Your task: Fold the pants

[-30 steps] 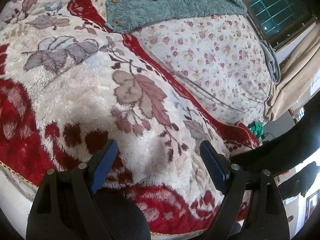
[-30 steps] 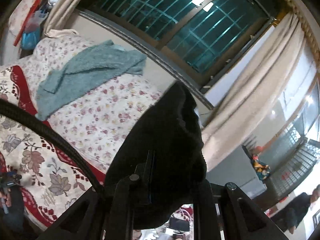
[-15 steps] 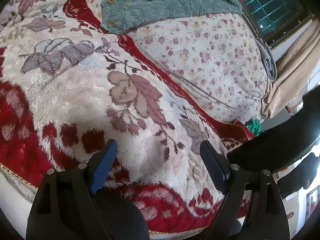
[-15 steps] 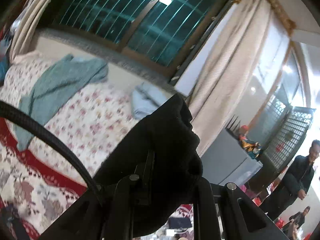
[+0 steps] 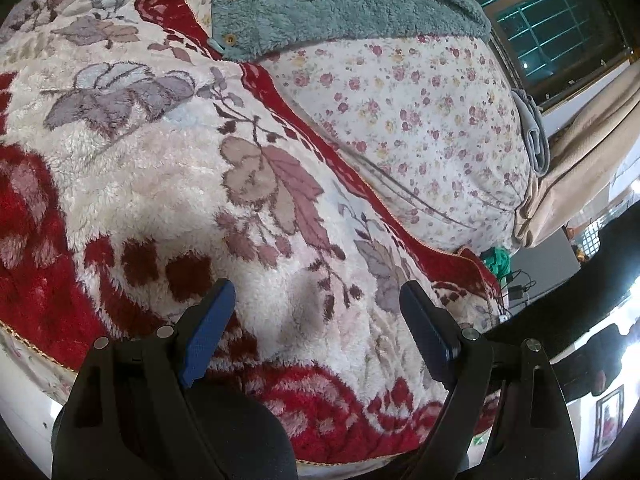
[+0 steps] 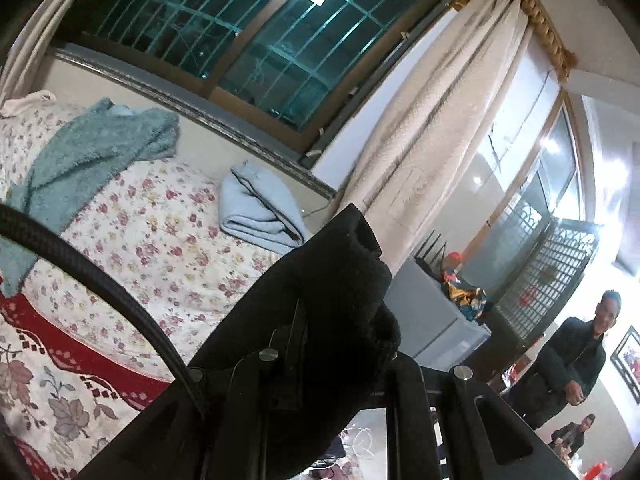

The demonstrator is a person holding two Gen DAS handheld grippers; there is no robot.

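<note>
Black pants in right gripper; left gripper agape

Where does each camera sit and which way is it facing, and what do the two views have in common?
Left wrist: on the left hand-held gripper, angled down at the red leaf blanket; its open blue-padded fingers show.
Right wrist: on the right hand-held gripper, facing the window and curtain; its fingers are shut on black pants.
Shared: the floral bedding and teal fleece garment.

bed | on it: fleece blanket, teal garment, folded blue cloth
</note>
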